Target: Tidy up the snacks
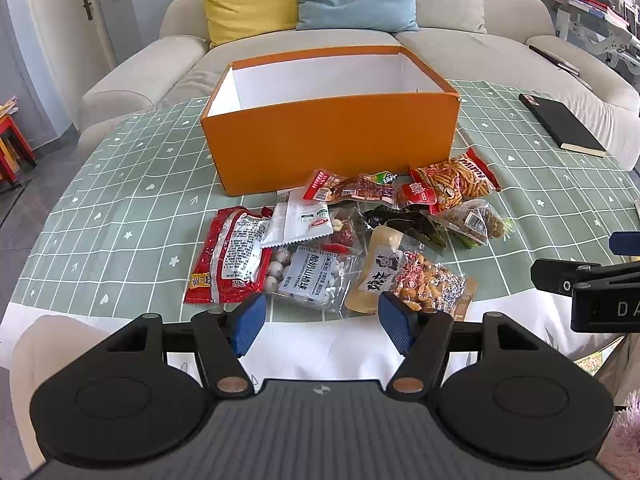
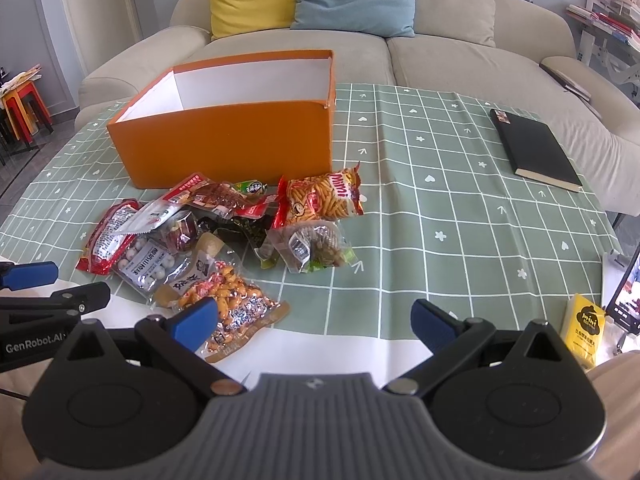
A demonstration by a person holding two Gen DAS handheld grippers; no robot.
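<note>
left wrist view, one orange box [image 1: 332, 148], one black notebook [image 1: 562, 124], two grippers (both jaws apart), left gripper [image 1: 322, 320], right gripper [image 2: 316, 322]

Snack packets [image 1: 340, 240] before orange box [image 1: 332, 120]

My left camera sits low over the near edge of the table [image 1: 120, 184] and looks down and forward at the orange box [image 1: 332, 140], with the snack pile [image 1: 340, 240] close below. My right camera looks the same way from further right. Both see the box, the snacks, the black book [image 2: 536, 148] and the sofa [image 2: 460, 56].
</note>
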